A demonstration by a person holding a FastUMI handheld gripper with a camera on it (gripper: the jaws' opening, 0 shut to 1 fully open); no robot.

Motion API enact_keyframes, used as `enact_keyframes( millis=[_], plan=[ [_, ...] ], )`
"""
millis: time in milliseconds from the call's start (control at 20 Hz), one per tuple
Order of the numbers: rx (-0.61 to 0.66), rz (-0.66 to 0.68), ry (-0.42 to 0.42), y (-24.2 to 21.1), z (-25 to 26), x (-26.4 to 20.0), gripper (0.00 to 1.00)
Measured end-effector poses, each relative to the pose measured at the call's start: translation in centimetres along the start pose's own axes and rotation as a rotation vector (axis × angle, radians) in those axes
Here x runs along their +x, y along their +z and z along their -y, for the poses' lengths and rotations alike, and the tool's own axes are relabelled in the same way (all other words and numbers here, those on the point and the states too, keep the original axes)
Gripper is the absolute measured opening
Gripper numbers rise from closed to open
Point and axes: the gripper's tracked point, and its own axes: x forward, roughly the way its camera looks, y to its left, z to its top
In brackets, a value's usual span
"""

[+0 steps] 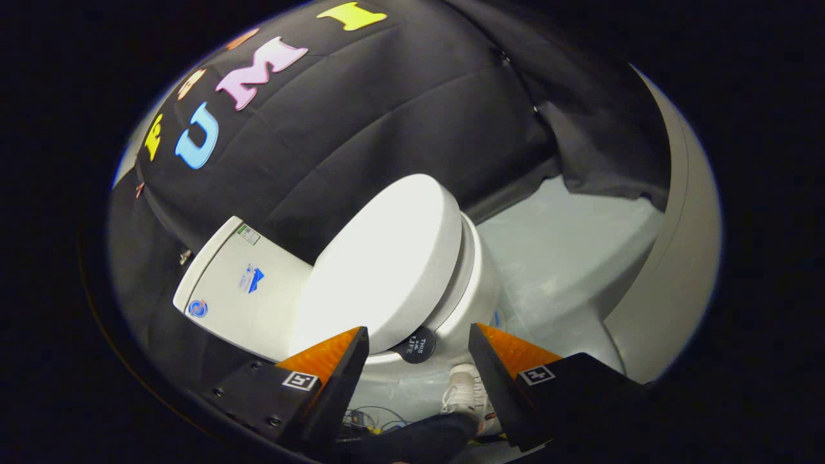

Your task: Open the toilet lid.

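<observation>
Tool [419,345] gaping wide, gripping nothing; toilet lid [380,264] sitting partly raised just ahead of fingers. Risk: lid slipping off finger, slamming back onto seat [465,270].

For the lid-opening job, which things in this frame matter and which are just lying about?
Belongs to the job:
- toilet lid, closed, just ahead of the fingers
- toilet bowl under it
- tool, open, fingers apart, gripping nothing

Just lying about:
- cistern beside the lid
- round black tag between the fingertips
- white shoe on the floor
- wires low between the fingers
</observation>
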Motion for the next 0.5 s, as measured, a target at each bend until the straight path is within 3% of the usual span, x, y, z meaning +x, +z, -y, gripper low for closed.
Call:
enact_keyframes(
  millis=[250,300,350,450,500],
  plan=[
    [0.182,-0.068,0.022,-2.0,0.0,2.8,0.97],
    [0.200,-0.073,0.037,-1.9,-0.2,2.8,0.90],
    [0.213,-0.083,0.085,-1.8,-0.9,2.5,0.90],
    [0.207,-0.106,0.101,-2.1,-0.9,2.6,0.66],
    [0.176,-0.110,0.043,-2.0,0.7,2.3,0.47]
  ],
)
